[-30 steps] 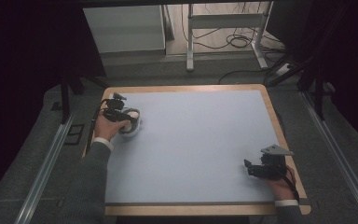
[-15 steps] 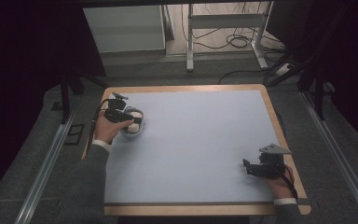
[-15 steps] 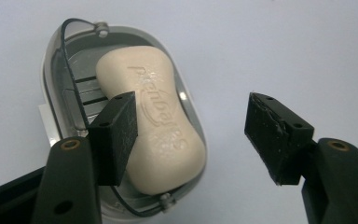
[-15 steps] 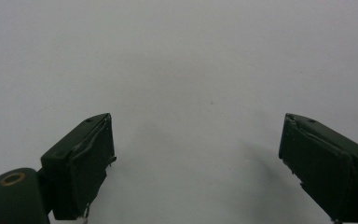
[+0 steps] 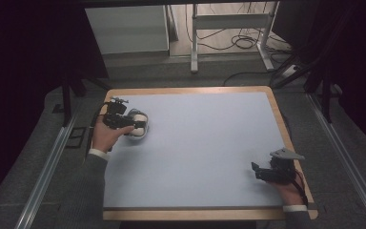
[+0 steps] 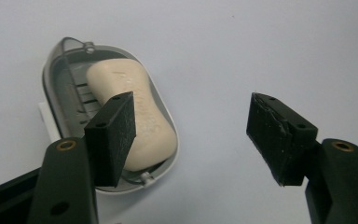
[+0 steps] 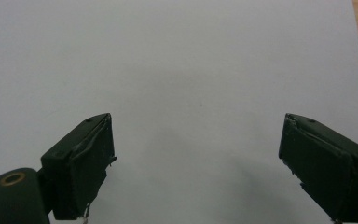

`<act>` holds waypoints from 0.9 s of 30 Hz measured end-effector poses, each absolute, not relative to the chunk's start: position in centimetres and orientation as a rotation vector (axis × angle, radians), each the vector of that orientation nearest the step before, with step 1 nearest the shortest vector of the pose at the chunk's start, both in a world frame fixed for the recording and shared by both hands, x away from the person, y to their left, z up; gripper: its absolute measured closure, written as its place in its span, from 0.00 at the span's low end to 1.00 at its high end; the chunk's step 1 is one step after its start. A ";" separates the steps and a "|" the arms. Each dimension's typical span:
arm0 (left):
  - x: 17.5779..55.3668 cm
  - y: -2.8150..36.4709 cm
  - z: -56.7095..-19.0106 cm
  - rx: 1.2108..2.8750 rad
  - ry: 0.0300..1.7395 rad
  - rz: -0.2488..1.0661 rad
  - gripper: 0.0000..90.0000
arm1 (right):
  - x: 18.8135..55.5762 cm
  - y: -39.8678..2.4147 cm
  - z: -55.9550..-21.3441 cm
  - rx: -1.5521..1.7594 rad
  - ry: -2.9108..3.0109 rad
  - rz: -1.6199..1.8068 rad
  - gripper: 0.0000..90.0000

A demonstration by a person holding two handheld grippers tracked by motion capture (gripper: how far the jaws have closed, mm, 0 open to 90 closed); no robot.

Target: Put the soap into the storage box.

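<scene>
Overhead, the left gripper (image 5: 134, 125) hung over a soap dish (image 5: 138, 125) at the table's (image 5: 209, 143) far left, while the right gripper (image 5: 259, 170) rested near the right edge, well apart. Through the left gripper view, jaws stood wide apart above the dish holding a cream soap bar (image 6: 140, 116), perhaps embossed. Right gripper view: jaws spread over bare mat.

The left gripper (image 5: 134, 125), with its hand, moves a little to the right and toward the far side, over the soap dish (image 5: 138, 125).
</scene>
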State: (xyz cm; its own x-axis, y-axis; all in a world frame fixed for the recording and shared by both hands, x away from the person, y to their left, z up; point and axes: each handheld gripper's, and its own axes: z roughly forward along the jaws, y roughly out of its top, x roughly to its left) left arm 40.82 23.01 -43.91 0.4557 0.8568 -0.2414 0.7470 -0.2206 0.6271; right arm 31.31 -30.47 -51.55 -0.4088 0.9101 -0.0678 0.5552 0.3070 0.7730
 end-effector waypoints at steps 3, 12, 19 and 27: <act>40.5 22.8 -44.1 2.018 1.323 0.191 0.37 | 31.1 -30.4 -51.5 1.292 2.077 0.930 0.11; 38.3 22.1 -44.9 2.064 1.243 0.177 0.36 | 30.8 -30.3 -51.5 1.285 2.076 0.922 0.11; 35.7 21.5 -46.0 2.079 1.173 0.165 0.35 | 30.8 -30.3 -51.4 1.287 2.075 0.926 0.11; 33.2 20.9 -47.8 2.068 1.145 0.153 0.35 | 30.7 -30.2 -51.4 1.284 2.075 0.926 0.11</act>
